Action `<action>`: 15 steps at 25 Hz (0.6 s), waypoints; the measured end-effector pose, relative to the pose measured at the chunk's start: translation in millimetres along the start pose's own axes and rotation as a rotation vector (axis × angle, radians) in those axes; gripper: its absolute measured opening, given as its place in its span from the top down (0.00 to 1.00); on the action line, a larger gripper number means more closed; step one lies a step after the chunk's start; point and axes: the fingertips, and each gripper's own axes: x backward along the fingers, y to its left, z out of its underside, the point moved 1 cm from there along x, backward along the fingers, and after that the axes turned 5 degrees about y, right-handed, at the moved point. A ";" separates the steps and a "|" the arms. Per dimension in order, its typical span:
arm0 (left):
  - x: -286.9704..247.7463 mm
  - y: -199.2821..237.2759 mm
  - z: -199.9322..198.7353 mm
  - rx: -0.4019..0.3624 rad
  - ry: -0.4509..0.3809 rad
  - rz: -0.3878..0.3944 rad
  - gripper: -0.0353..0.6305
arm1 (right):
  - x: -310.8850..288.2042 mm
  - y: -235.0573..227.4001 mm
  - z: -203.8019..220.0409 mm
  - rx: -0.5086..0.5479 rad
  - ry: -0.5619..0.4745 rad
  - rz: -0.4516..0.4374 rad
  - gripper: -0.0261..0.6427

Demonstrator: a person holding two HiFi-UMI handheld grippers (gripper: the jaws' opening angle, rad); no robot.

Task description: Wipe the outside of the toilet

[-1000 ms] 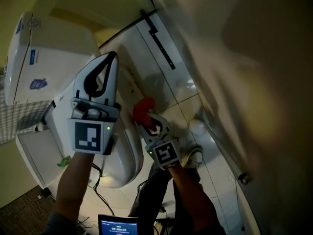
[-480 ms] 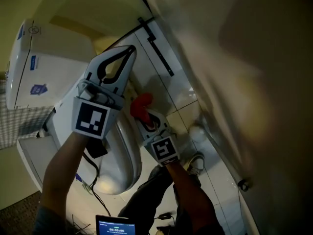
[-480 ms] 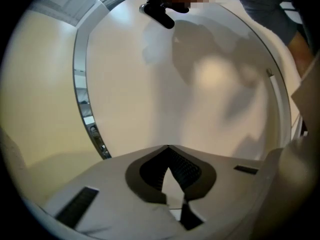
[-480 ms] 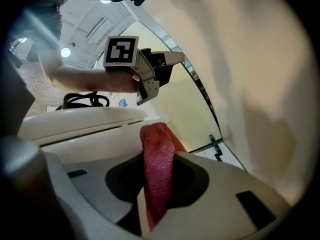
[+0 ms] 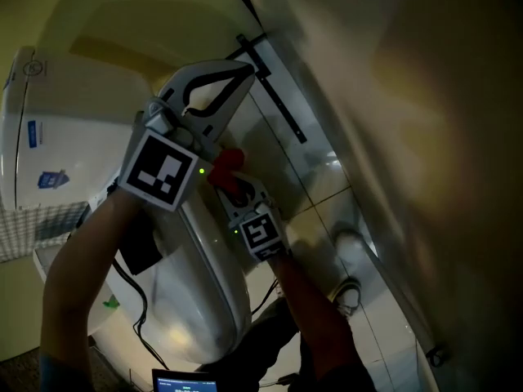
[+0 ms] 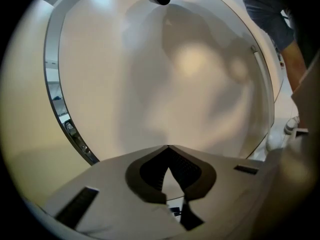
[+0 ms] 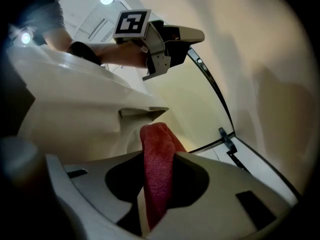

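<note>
The white toilet fills the lower left of the head view, its tank at the far left. My right gripper is shut on a red cloth and presses it against the toilet's right outer side. In the right gripper view the red cloth stands up between the jaws of the right gripper, touching the toilet's pale side. My left gripper hovers above the cloth, shut and holding nothing. Its tips meet in the left gripper view, where the left gripper faces a white surface.
A black-framed glass partition runs close along the toilet's right. Pale floor tiles and a shoe lie between them. A cable hangs by the bowl, and a small screen glows at the bottom edge.
Both grippers moved up and farther along the toilet's side. The left gripper swung right toward the partition, and the red cloth travelled with the right gripper.
</note>
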 end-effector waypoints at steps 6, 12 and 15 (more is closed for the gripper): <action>-14.0 -3.3 24.2 -0.003 0.015 0.008 0.91 | -54.6 -18.2 31.6 -0.016 0.015 -0.017 0.83; -6.3 6.0 32.6 0.025 0.017 -0.039 0.91 | -60.0 -17.3 56.0 -0.007 0.047 -0.044 0.83; -3.2 -3.3 22.4 0.016 0.007 -0.039 0.91 | -31.3 -11.2 75.0 -0.039 0.080 -0.027 0.83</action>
